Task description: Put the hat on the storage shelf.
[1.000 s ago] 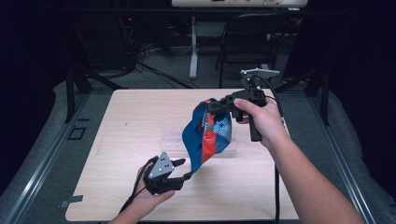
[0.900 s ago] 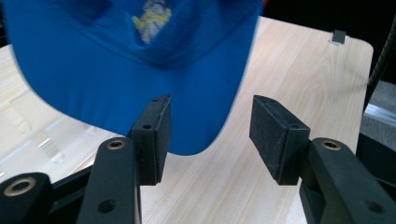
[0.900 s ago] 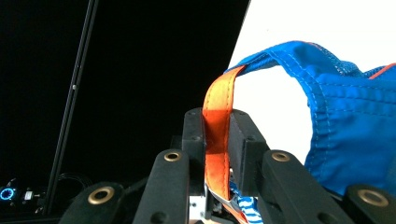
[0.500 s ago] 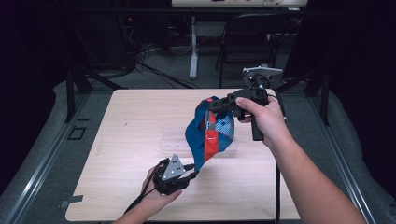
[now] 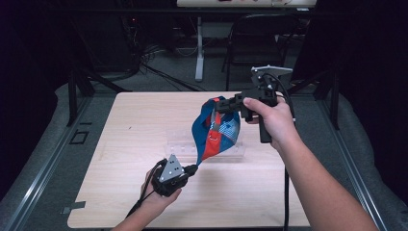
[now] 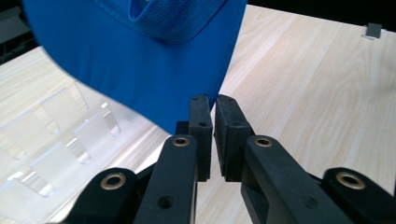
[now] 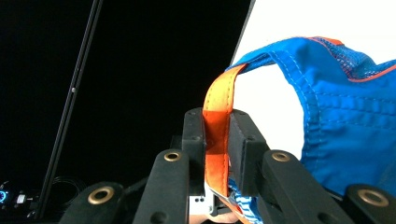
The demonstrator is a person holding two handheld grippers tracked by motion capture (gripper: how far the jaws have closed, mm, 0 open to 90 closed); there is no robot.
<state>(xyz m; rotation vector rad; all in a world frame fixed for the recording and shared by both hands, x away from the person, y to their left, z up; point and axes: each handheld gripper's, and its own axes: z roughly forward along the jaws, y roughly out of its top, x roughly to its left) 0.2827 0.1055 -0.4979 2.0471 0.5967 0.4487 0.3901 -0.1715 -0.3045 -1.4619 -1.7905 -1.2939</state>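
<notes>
A blue and orange cloth item [image 5: 201, 134] hangs over the wooden table [image 5: 130, 130]. My right gripper [image 5: 217, 105] holds it up from the top, shut on its orange strap [image 7: 216, 126], with the blue cloth [image 7: 345, 116] draping off to the right. My left gripper [image 5: 192, 169] sits low near the table's front, at the cloth's bottom tip. Its jaws have just been closing and stand nearly together [image 6: 213, 100], with the lower edge of the blue cloth [image 6: 140, 60] caught between their pads.
A clear plastic rack [image 5: 226, 150] lies on the table under the hanging cloth and appears again as the rack [image 6: 56, 140] to the left of my left jaws. Beyond the far table edge stand a chair [image 5: 260, 43], a desk post [image 5: 198, 53] and cables on the dark floor.
My left gripper has slid right to the cloth's bottom tip and its jaws have closed on it. The right hand has kept the cloth hanging in place.
</notes>
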